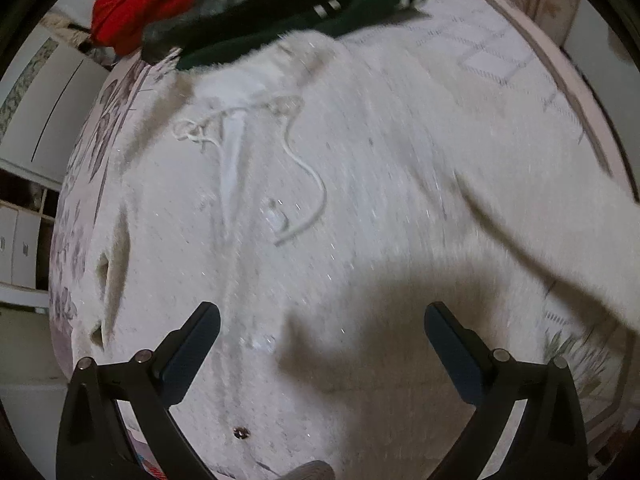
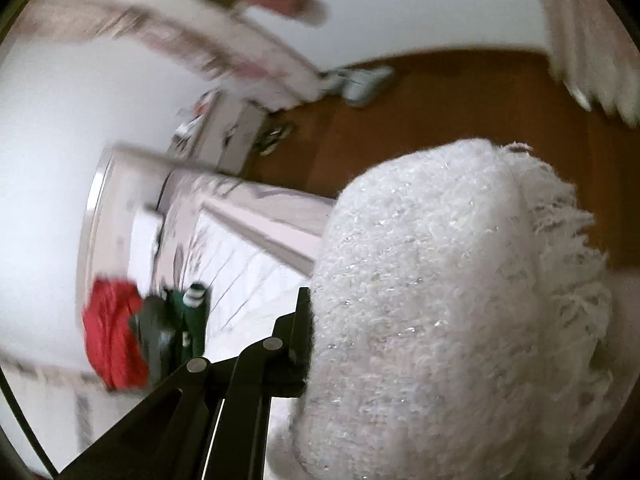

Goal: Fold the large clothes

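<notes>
White fuzzy sweater (image 1: 360, 208) spread flat on bed (image 1: 500, 48), drawstring (image 1: 308, 184) looped across its middle; red garment (image 1: 136, 4) and green garment (image 1: 360, 4) piled beyond sweater's far edge. Left hand-held gripper (image 1: 322, 356) above sweater's near part, fingers wide apart, nothing between. Right hand-held gripper (image 2: 316, 344) clamped on bunched sweater fold (image 2: 440, 300), lifted off the bed

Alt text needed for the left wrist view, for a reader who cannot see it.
Open left tongs hover above a fuzzy white sweater spread flat on a floral bedspread, its drawstring curling loose. Behind it lie red and dark green garments.
</notes>
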`<state>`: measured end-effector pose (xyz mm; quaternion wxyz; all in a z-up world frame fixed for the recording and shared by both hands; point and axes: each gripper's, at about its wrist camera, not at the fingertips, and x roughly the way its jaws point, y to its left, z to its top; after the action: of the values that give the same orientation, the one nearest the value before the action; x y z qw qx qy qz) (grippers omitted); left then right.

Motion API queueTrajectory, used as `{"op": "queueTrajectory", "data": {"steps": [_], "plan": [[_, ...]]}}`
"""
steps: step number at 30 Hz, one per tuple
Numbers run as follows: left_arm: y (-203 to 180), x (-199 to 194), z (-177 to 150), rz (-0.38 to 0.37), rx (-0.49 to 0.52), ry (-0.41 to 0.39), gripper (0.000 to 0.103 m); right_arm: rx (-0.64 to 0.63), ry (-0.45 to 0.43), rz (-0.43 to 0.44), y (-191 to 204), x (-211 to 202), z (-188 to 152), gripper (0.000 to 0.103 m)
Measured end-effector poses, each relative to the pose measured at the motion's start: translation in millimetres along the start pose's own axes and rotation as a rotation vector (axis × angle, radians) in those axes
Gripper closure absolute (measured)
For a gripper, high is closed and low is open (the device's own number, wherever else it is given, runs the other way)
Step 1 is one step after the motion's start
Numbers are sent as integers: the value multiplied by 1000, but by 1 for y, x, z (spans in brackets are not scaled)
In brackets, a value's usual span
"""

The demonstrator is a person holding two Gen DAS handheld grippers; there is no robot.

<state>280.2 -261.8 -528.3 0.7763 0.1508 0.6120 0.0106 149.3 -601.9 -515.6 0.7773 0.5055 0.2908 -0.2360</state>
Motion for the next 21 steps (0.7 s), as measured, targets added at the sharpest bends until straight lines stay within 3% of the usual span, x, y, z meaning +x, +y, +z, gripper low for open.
{"op": "queueTrajectory", "data": {"steps": [5, 11, 16, 21], "plan": [[35, -11, 10, -75, -74, -10, 0, -233, 49, 1, 95, -8, -11, 96], [111, -7, 11, -79, -191, 1, 0, -563, 153, 39, 230, 10, -84, 96], [217, 19, -17, -4, -352, 55, 0, -816, 323, 78, 310, 55, -198, 96], [309, 52, -58, 101, -460, 110, 0, -1061, 538, 57, 346, 131, -355, 96]]}}
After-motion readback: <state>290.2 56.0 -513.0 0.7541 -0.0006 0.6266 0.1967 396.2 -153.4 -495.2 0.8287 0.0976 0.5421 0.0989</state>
